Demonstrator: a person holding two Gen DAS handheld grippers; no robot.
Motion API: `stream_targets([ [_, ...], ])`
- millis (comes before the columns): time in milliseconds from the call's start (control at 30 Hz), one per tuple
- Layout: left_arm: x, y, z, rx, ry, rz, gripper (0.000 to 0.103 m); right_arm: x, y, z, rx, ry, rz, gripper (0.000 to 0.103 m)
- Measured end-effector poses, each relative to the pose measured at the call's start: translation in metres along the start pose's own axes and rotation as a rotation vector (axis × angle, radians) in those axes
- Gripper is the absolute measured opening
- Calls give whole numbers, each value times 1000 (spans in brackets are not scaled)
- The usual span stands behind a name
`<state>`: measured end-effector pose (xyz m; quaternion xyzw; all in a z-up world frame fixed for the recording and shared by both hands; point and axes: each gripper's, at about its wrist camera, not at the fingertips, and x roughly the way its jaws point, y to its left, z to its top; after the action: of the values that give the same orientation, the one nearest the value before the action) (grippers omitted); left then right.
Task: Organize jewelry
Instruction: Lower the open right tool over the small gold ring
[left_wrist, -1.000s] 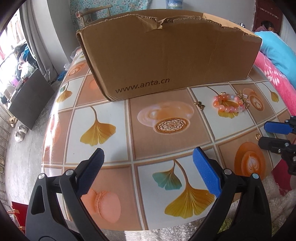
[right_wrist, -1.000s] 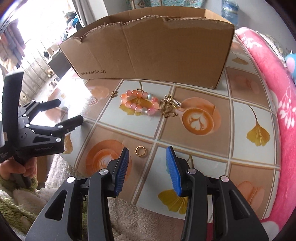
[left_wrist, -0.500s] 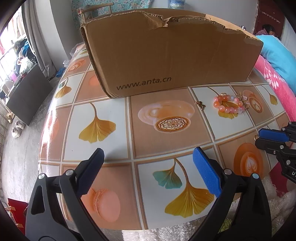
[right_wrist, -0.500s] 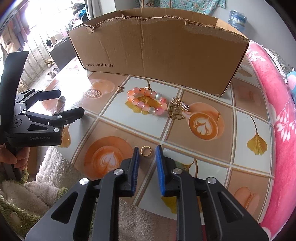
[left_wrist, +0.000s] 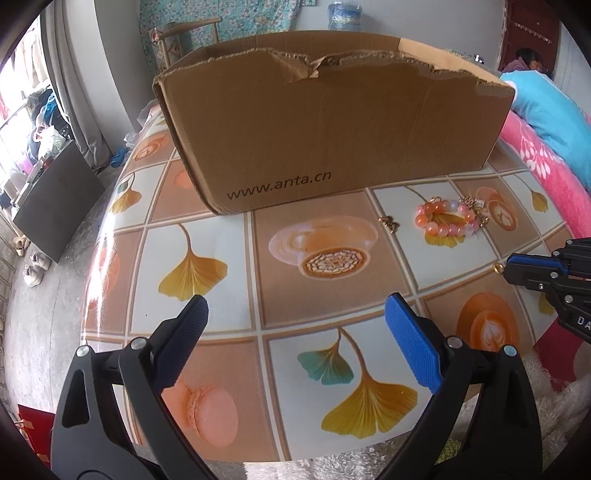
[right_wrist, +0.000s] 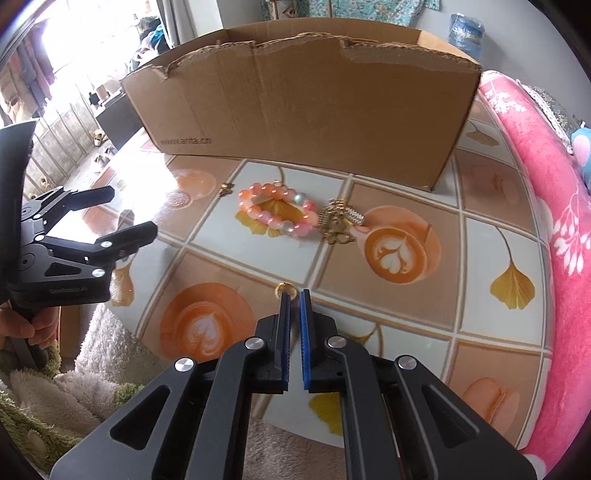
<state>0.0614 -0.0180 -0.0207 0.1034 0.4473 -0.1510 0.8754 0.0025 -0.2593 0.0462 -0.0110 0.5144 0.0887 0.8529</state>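
A small gold ring lies on the patterned table at the tips of my right gripper, whose blue jaws are closing with the ring's near edge nipped between them. The left wrist view shows the same ring at that gripper's tip. Farther back lie a pink bead bracelet, a gold charm cluster and a tiny gold piece. My left gripper hangs open over the table's near left, holding nothing.
An open-topped cardboard box with torn edges stands across the back of the table. A pink blanket borders the right side. Fluffy white fabric lies below the table's near edge. A hand grips the left tool.
The right gripper's jaws have closed from wide apart to nearly touching, around the gold ring. The left gripper stays open and has barely shifted.
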Motion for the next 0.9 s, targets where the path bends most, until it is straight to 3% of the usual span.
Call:
stream_targets([
  [133,-1,-5,7,11,-23,-21,93,0,-14,0,42,-5,-18,5],
  [333,-8,-26,17,64,-79,-87,93,-5,-12,4,37,-42,103,8],
  [400,-10,-32,21,87,-96,-106,92,1,-5,5,16,-39,114,14],
  [667,-3,-71,41,206,-110,-207,59,6,0,6,-44,-44,67,14],
  [900,10,-100,43,320,-73,-241,51,3,-22,6,27,-59,50,14],
])
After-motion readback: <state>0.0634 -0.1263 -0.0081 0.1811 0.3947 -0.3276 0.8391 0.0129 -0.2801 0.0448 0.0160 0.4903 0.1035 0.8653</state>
